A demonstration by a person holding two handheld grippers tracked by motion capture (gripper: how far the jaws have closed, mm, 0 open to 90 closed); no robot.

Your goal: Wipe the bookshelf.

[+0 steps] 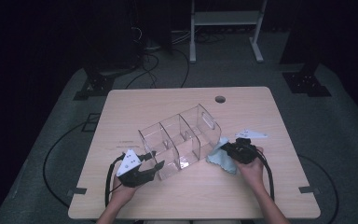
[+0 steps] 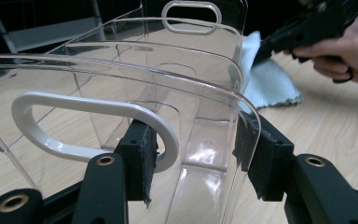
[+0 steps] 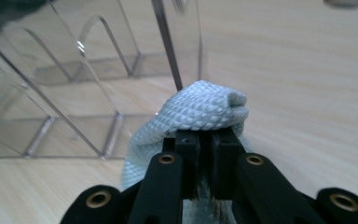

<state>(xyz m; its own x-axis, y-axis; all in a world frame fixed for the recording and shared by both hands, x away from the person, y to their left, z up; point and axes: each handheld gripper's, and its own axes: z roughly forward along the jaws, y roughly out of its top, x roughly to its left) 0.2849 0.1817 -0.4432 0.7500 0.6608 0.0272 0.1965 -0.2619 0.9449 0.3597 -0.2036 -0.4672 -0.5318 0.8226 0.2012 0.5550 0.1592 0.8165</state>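
The left claw point(image 2: 193, 163) has its padded jaws pressed on the near end wall of the clear, three-compartment acrylic organiser point(image 1: 179, 140), one pad inside beside the white oval handle point(image 2: 93, 130), the other outside the curved corner. The right claw point(image 3: 210, 140) is closed tight on a bunched fold of light blue woven cloth point(image 3: 200, 112), which lies against the organiser's far end. Organiser and cloth sit mid-way across the pale wooden counter point(image 1: 158, 100), between the two hands.
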